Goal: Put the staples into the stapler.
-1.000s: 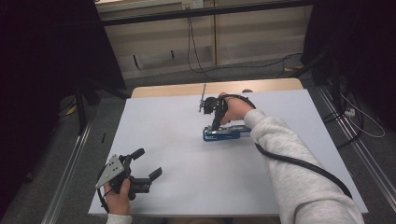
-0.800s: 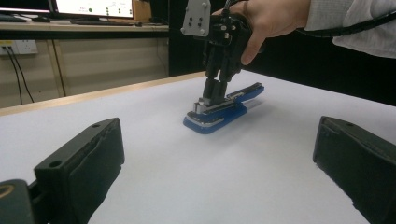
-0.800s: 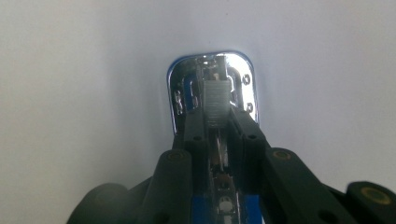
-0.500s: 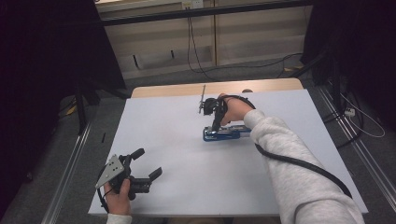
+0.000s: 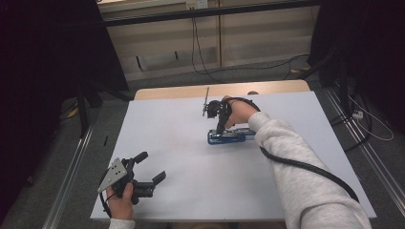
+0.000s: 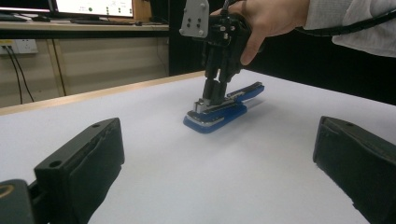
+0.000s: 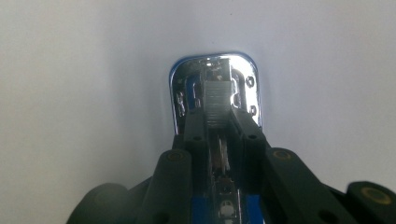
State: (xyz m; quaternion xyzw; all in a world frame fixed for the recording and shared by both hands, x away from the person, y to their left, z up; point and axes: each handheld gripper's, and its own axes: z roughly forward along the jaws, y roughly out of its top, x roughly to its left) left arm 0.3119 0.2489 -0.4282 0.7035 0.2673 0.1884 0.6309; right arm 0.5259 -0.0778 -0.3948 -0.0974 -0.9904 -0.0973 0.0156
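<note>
Right claw (image 5: 219, 128) points down onto the front end of a blue stapler (image 5: 229, 136), which lies flat on the white worktop (image 5: 191, 191) toward its far side. In the right gripper view the two jaws stand narrow, pressed on either side of a strip of staples (image 7: 218, 102) seated in the stapler's open chrome head; the strip is clamped between them. The left gripper view shows the same claw (image 6: 212, 93) coming straight down from the right hand (image 6: 268, 18), its tips at the metal front of the stapler (image 6: 219, 109), the blue base flat on the sheet beneath. Left claw (image 5: 152, 168) rests low at the near left corner of the worktop, held by the left hand (image 5: 122, 202), well apart from the stapler. Its jaws are wide, nothing between them, with the stapler ahead of it across bare worktop. The right gripper's black cable (image 5: 305, 167) runs along the grey sleeve (image 5: 305, 181).
</note>
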